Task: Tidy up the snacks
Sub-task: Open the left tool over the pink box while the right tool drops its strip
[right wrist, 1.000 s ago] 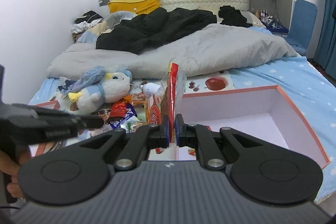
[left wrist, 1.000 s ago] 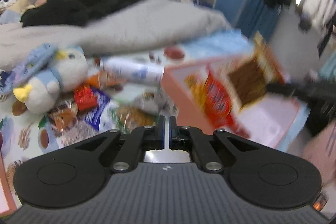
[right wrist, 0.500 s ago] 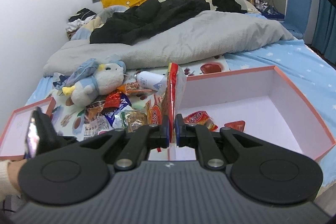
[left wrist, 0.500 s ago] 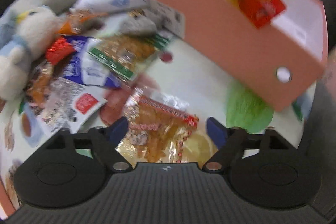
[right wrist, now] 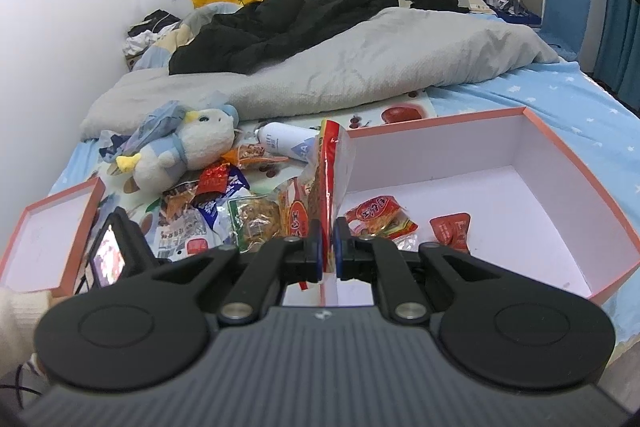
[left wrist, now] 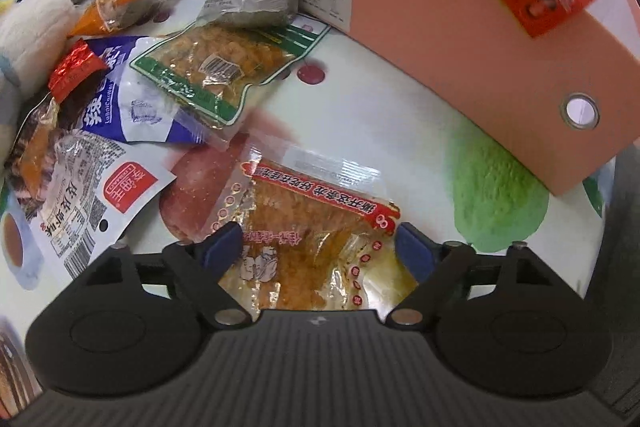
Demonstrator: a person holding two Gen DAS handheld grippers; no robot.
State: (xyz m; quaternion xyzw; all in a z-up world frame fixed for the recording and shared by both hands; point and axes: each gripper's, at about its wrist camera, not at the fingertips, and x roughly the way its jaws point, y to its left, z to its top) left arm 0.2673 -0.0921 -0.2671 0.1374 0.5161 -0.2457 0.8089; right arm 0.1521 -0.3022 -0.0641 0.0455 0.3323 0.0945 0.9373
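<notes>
In the left wrist view the left hand-held gripper [left wrist: 318, 247] hangs steeply over the bed with its jaws spread — they have just been narrowing a little — and a clear packet of orange snack [left wrist: 304, 239] lies between the blue pads [left wrist: 222, 245], which do not yet press on it. To take it well, I would judge, bring the pads down to the mat and close across the packet's filled middle rather than its slippery sealed edge at 12 o'clock, so the film does not slide out. Just beyond, at 11 o'clock, a green-edged packet [left wrist: 228, 67] overlaps a blue-and-white pouch [left wrist: 124, 99], so lifting straight up should avoid dragging them. At 1 o'clock stands the pink box [left wrist: 460, 27], near enough that the carry is short. In the right wrist view the right hand-held gripper [right wrist: 328, 247] is pressed together on the lower edge of a red snack bag [right wrist: 330, 183], held upright over the box's near wall; two red packets [right wrist: 380, 217] already lie on the box floor at 1 o'clock. It should clear that wall before letting go. Farther off, at 10 o'clock, sits a plush toy [right wrist: 192, 147], and beyond it the grey blanket [right wrist: 360, 67].
</notes>
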